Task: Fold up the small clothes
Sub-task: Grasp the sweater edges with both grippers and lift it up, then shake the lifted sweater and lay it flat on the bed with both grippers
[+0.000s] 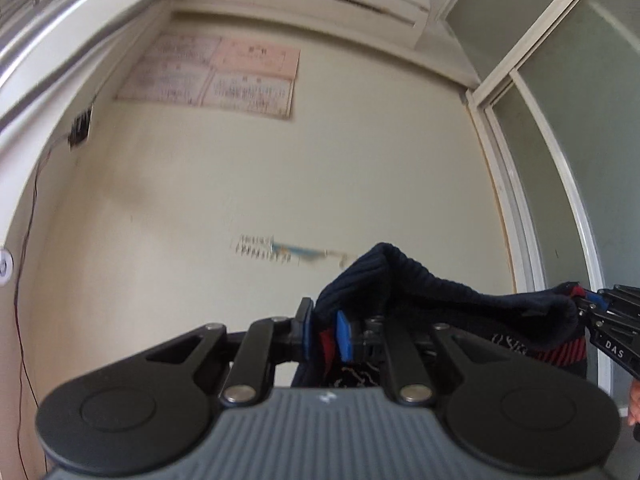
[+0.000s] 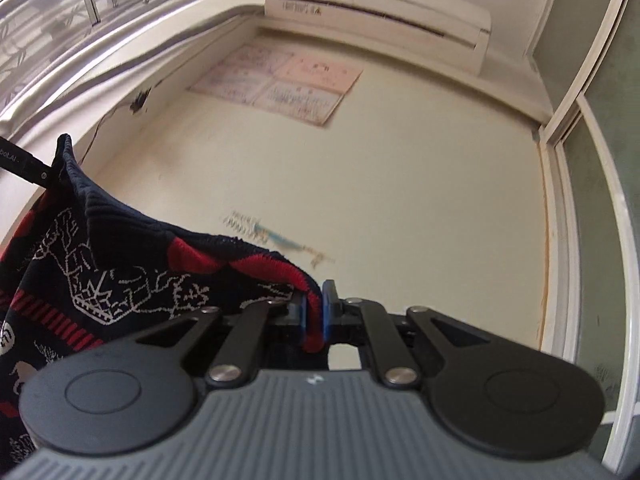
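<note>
Two grippers share one garment: the left gripper (image 1: 326, 330), low centre of its view, has its jaws pinching one end of the dark navy knitted sweater with red bands and white patterning (image 1: 440, 300), while the right gripper (image 2: 316, 314) pinches a red-trimmed edge (image 2: 280, 268) low centre of its own view. Both point upward toward a cream wall (image 2: 400, 180) and a white air conditioner (image 2: 380, 4). Held aloft and stretched between them, the sweater probably hangs so it can straighten before folding.
</note>
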{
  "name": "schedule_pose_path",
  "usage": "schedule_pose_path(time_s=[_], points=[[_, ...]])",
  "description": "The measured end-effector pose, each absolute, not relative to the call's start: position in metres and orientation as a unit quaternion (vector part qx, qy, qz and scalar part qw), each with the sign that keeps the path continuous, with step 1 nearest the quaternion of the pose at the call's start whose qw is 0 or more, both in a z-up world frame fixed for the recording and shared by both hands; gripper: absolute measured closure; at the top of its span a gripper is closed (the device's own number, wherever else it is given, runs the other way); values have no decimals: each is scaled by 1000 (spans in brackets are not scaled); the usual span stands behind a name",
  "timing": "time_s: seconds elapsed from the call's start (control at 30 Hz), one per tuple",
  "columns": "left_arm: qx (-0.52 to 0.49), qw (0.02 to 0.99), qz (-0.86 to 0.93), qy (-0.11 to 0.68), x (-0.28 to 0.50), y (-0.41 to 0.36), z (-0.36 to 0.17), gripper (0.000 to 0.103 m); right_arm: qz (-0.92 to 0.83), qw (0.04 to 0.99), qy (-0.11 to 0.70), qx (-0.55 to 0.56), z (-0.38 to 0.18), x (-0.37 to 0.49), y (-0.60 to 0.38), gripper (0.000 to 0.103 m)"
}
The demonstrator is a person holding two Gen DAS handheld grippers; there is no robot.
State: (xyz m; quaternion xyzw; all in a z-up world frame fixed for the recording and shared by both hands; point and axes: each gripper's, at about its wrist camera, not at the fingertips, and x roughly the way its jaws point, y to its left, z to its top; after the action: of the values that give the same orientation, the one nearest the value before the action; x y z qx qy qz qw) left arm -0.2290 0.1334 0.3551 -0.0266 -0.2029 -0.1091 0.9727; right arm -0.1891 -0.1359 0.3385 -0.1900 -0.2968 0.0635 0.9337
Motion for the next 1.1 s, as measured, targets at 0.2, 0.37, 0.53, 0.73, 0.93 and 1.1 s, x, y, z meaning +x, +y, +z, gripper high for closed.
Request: schedule_pose_path(time_s=[0.2,0.37,0.53,0.73,0.93,1.1], points=[[-9,964,-79,-253,-250,116,394,91,64,923,-322,-203,376,-217,-139,93],[5,978,-65,-198,-220,106,377,91,82,936,-273,-207,368,-194,-150,93],[19,994,-37,-102,-141,89,330,91,93,960,-176,-196,332,-119,-152,93],[95,991,17,95,19,44,205,69,77,981,23,-175,219,47,-134,76],[80,964,1,254,31,69,73,85,121,964,194,-132,82,63,-165,43],[52,971,-46,230,-49,97,65,84,184,941,285,9,41,-4,-215,40]])
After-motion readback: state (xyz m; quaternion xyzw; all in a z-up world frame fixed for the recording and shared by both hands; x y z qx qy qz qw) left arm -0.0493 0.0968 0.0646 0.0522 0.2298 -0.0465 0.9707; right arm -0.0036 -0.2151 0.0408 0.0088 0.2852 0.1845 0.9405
